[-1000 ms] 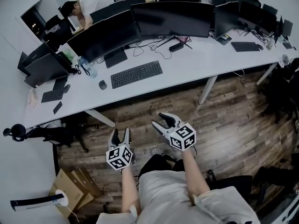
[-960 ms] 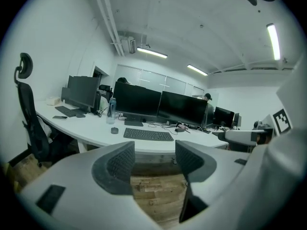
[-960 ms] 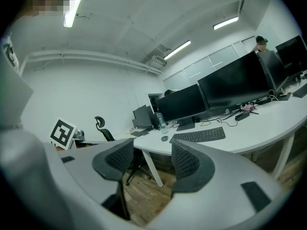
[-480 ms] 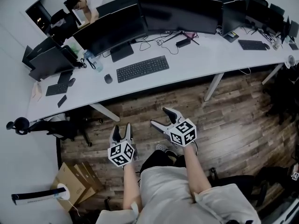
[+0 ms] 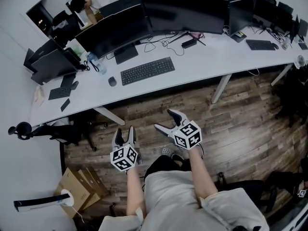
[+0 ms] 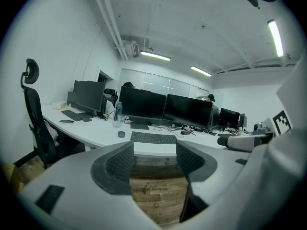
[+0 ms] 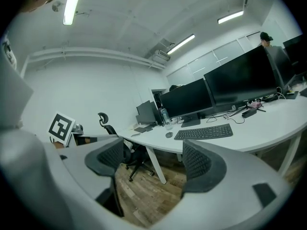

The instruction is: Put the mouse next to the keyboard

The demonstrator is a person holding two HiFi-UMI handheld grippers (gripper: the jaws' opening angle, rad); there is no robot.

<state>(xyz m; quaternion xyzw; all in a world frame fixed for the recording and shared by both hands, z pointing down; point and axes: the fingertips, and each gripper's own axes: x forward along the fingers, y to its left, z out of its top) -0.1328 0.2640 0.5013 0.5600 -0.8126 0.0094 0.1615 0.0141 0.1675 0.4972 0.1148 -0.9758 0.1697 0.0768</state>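
Note:
The black keyboard (image 5: 147, 70) lies on the long white desk (image 5: 202, 64) in front of a dark monitor. A small dark mouse (image 5: 112, 81) sits on the desk a short gap to the keyboard's left. Both also show in the left gripper view, keyboard (image 6: 153, 137) and mouse (image 6: 121, 134), and in the right gripper view, keyboard (image 7: 204, 132) and mouse (image 7: 168, 135). My left gripper (image 5: 124, 134) hangs open over the wooden floor, well short of the desk, with nothing between its jaws. My right gripper (image 5: 167, 120) is beside it, its jaws opening wide and empty.
Several monitors (image 5: 185, 13) line the desk's back, with a water bottle (image 5: 95, 63) left of the mouse. A black office chair (image 5: 53, 131) stands by the desk's left end, near a white desk leg (image 5: 219, 89). A cardboard box (image 5: 77, 190) sits on the floor. A person (image 5: 91, 1) leans at the far desk.
The right gripper's jaws have spread much wider. Both grippers stay low over the floor near my body; the head view has shifted slightly toward the desk.

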